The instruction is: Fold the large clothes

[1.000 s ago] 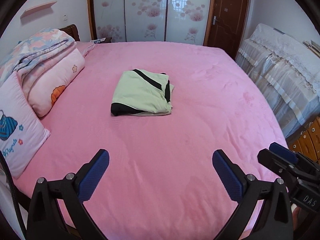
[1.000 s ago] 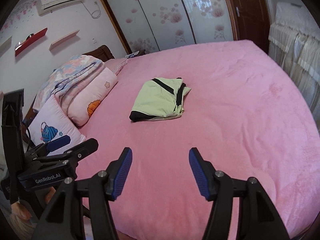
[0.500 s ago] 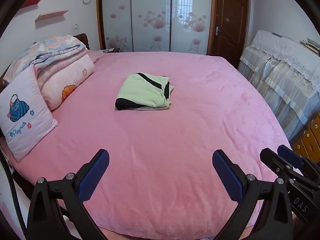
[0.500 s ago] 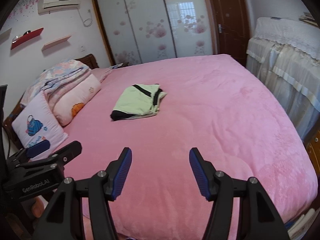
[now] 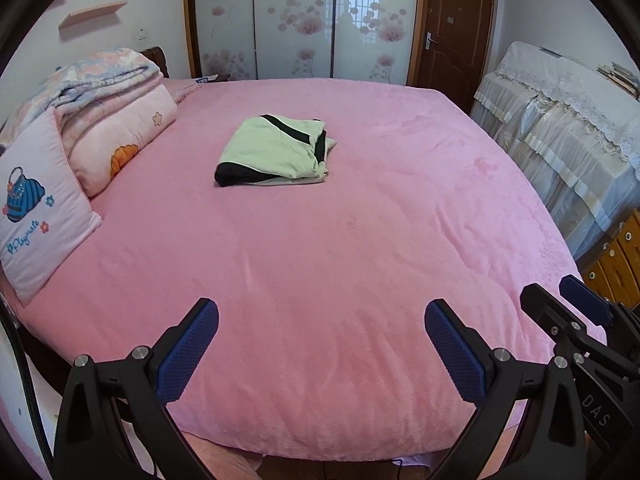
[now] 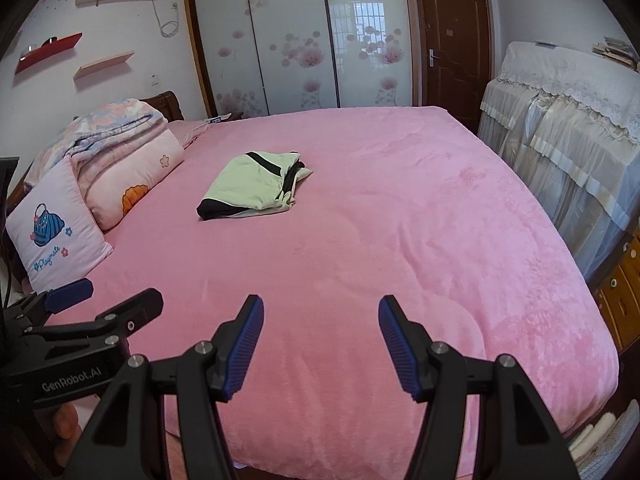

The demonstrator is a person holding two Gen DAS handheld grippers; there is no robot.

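Left tongs & right tongs both spread, empty; folded garment lies well ahead mid-bed, looks finished, so nothing to pinch.

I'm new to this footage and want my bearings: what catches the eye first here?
The wide pink bed fills nearly everything, with one folded pale-green garment with black trim lying alone near its middle. Pillows and a folded quilt are piled along its left edge. In the foreground, the left gripper and right gripper hang open and empty over the near edge.
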